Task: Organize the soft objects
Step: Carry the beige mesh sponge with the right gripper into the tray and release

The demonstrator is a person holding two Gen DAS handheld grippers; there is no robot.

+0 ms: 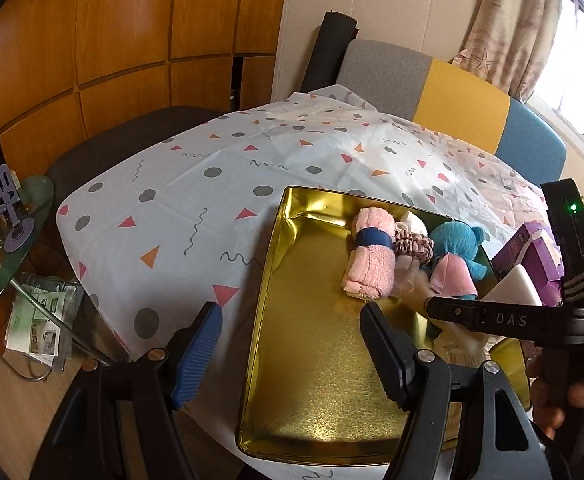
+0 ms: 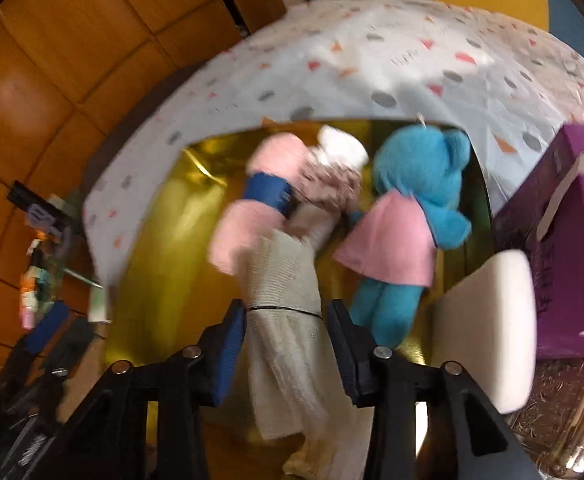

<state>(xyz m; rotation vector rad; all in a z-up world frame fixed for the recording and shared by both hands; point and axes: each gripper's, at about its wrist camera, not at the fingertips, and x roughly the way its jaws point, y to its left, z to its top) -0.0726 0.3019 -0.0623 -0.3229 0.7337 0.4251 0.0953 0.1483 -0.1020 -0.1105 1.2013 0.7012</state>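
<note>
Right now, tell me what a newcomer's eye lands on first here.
The shiny gold metal tray on the patterned white tablecloth dominates. At its far end sit a blue plush bear in a pink dress and a rolled pink towel with a blue band. Nearer, a cream knitted cloth roll lies between the right gripper's jaws.

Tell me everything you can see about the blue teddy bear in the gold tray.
The blue teddy bear is a fuzzy plush toy, bright blue, with round ears and a pink fabric garment across its body. It lies in the gold tray near the far right corner, head toward the far rim, legs toward the camera. Beside it sit a pinkish scrunchie and a rolled pink towel. Neither tool is touching it.
</note>
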